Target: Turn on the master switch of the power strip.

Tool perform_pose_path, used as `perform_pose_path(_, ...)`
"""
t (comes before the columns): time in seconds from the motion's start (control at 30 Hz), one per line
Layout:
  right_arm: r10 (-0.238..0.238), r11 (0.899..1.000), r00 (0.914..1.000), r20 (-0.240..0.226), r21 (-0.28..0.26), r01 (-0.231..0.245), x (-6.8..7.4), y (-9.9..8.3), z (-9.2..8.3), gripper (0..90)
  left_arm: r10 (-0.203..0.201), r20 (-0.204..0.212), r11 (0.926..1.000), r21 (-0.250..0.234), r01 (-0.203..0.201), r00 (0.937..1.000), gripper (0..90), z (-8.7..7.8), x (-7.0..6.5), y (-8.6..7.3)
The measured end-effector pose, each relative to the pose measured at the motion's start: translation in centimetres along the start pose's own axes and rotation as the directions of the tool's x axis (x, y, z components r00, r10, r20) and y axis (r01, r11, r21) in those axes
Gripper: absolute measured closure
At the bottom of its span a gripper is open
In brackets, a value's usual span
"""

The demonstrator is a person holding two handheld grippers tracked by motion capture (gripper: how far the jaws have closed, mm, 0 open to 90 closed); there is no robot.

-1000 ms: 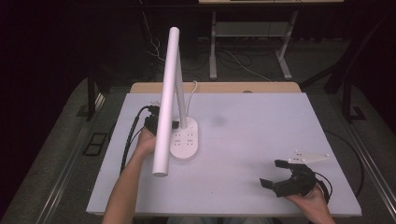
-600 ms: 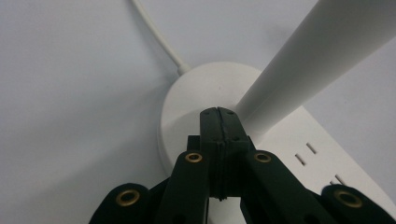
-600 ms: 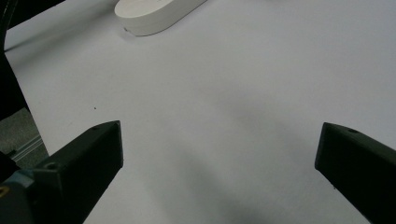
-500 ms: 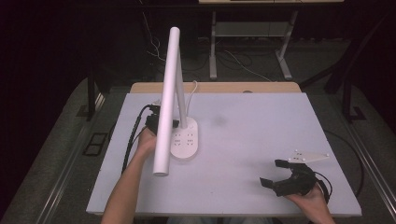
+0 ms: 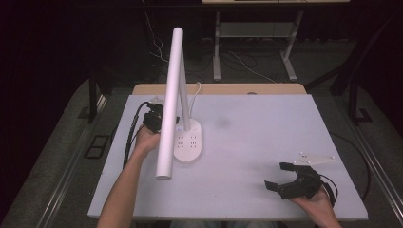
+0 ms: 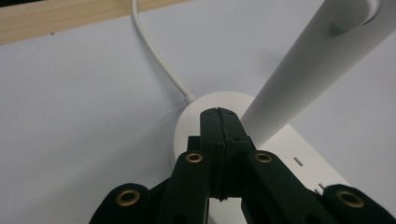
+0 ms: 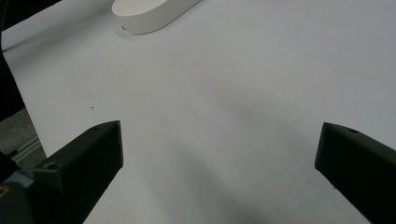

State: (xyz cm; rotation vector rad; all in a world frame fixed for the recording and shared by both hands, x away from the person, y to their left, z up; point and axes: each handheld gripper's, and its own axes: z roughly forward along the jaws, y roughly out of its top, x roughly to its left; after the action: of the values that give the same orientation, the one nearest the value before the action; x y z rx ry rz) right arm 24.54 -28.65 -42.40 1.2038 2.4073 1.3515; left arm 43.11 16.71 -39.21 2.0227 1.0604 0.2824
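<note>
Moved: we see basically nothing different from 1 second back, both hands parked in the same spots.
Table (image 5: 247, 142): big white top, we've got the lamp on its left half.
Lamp (image 5: 170, 102): white, long tube head tilted toward us, oval base (image 6: 196, 109) with outlet slots, cord (image 6: 154, 51) running to the far edge.
Left gripper (image 6: 219, 114): jaws pressed together with nothing between, tip right at the lamp's stem over the base.
Right gripper (image 5: 281, 176): jaws spread wide, near right corner, well apart from the lamp.
</note>
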Motion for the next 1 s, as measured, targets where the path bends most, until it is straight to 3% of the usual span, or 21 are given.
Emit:
perform_pose_path(0.3,0.001,1.0,1.0,-0.001,-0.001,-0.001,-0.1,0.0,0.0,0.3,0.025,-0.004,0.9997,0.001,-0.025,0.9997,89.9,-2.2,0.2,0.2)
perform_pose_path(0.63,0.001,1.0,1.0,-0.001,-0.001,-0.001,0.0,0.0,0.0,0.3,0.013,0.01,0.9995,-0.03,-0.012,0.9999,89.4,-4.5,-0.3,0.3)
perform_pose_path(0.8,0.0,1.0,1.0,-0.003,-0.002,0.0,0.0,0.0,0.0,0.3,0.014,0.012,0.9982,-0.058,-0.013,0.9998,78.1,-5.6,-0.7,0.3)
perform_pose_path(0.93,0.007,1.0,1.0,-0.006,-0.002,-0.007,0.1,0.0,-0.1,0.3,-0.025,0.022,0.997,-0.072,0.027,0.9994,56.4,-6.4,-0.9,0.1)
perform_pose_path(0.97,0.006,1.0,1.0,-0.007,-0.002,-0.006,0.1,0.0,-0.1,0.3,-0.031,0.041,0.9964,-0.078,0.035,0.9987,44.3,-6.7,-0.9,-0.1)
perform_pose_path(1.0,0.006,1.0,1.0,-0.007,-0.002,-0.006,0.1,0.0,-0.1,0.3,-0.02,0.05,0.9963,-0.083,0.024,0.9986,44.3,-6.9,-0.9,-0.2)
